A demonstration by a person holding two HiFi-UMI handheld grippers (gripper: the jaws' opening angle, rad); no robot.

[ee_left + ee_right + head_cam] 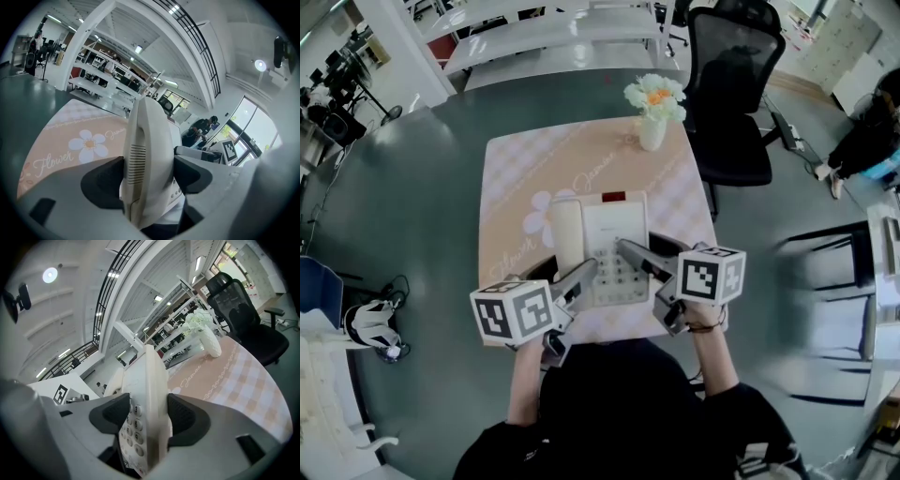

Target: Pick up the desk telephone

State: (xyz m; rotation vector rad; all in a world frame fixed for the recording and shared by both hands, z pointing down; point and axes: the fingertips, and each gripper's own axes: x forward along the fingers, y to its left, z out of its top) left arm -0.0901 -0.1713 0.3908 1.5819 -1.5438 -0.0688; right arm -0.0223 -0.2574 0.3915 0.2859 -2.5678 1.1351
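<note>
The desk telephone (602,246) lies toward 6 o'clock on the pink tablecloth (525,169), with a flower vase (653,112) at 1 o'clock. Holding both flanks probably keeps base and receiver level for the lift. The left gripper (584,276) pinches the handset (145,154) at 9 o'clock. The right gripper (632,254) clamps the keypad edge at 3 o'clock, its jaws only narrowly parted.
</note>
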